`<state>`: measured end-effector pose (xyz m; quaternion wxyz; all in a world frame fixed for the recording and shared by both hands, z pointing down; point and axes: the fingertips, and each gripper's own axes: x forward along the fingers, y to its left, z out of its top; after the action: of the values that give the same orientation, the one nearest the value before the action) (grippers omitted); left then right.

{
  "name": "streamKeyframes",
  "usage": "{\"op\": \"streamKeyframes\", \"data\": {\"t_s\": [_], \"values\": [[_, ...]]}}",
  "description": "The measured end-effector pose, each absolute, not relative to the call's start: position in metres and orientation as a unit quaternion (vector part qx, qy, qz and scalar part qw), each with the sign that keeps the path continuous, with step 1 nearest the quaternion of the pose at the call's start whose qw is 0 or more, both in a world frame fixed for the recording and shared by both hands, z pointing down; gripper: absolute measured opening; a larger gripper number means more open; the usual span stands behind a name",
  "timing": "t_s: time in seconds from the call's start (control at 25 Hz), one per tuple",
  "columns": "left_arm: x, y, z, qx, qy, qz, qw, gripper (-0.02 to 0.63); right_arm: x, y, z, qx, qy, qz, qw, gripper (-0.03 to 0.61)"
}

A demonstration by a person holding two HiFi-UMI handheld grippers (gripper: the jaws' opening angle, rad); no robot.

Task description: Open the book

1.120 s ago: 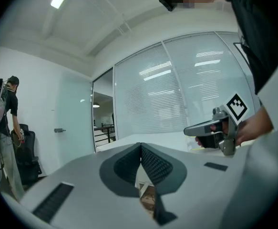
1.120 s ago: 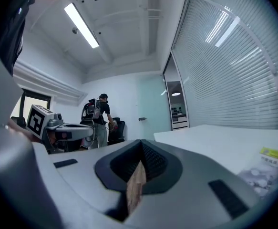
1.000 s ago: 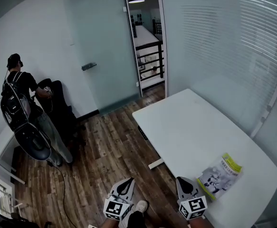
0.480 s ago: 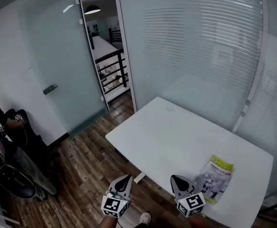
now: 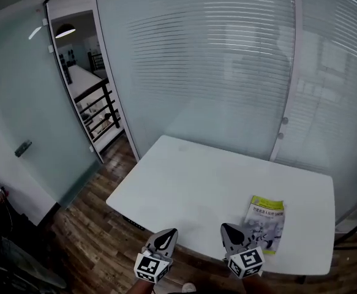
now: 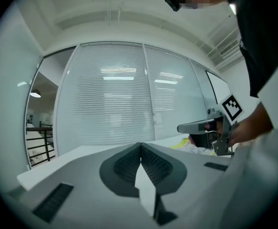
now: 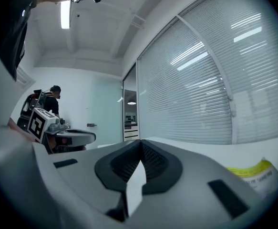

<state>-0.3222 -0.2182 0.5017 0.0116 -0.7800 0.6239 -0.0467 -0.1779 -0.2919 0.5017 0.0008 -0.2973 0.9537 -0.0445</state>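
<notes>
A closed book (image 5: 264,223) with a yellow-green top band and a grey cover picture lies flat near the front right of the white table (image 5: 196,188). In the right gripper view its yellow edge (image 7: 253,171) shows low at the right. My right gripper (image 5: 229,230) is shut and empty, held level just left of the book at the table's front edge. To its left my left gripper (image 5: 169,234) is shut too, with nothing in it, also at the front edge. In the left gripper view the jaws (image 6: 140,145) meet, and the right gripper (image 6: 210,128) shows beside the book (image 6: 186,144).
Frosted glass walls with blinds (image 5: 227,72) stand right behind the table. A glass door and an opening to a corridor (image 5: 83,84) are at the left. Wooden floor (image 5: 86,231) lies left of the table. A person (image 7: 53,99) stands far off by the wall.
The view has swung to the right: the table and book have come round in front of me and the person at the left has slid out of view. Both grippers stay shut.
</notes>
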Motion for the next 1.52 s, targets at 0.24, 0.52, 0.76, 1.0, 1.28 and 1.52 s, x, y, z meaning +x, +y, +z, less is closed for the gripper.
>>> {"op": "streamKeyframes", "data": {"t_s": [0.24,0.52,0.76,1.0,1.28,1.52], "values": [[-0.295,-0.253,0.51,-0.823,0.567,-0.031,-0.007,0.014,-0.142,-0.314,0.505,-0.381,0.923,-0.054,-0.008,0.006],[-0.263,-0.275,0.523,-0.862,0.506,-0.027,-0.021,0.014,-0.102,-0.323,0.52,-0.459,0.886,-0.059,-0.033,0.008],[-0.219,-0.295,0.535,-0.885,0.461,-0.053,-0.039,0.014,-0.046,-0.336,0.526,-0.512,0.854,-0.072,-0.051,0.008],[-0.173,-0.317,0.545,-0.897,0.436,-0.06,-0.037,0.014,-0.001,-0.352,0.55,-0.527,0.832,-0.126,-0.116,0.132],[-0.136,-0.323,0.555,-0.904,0.418,-0.083,-0.043,0.014,0.05,-0.36,0.602,-0.535,0.803,-0.201,-0.168,0.177],[-0.129,-0.319,0.565,-0.896,0.426,-0.107,-0.061,0.014,0.073,-0.36,0.636,-0.523,0.786,-0.259,-0.205,0.19]]}}
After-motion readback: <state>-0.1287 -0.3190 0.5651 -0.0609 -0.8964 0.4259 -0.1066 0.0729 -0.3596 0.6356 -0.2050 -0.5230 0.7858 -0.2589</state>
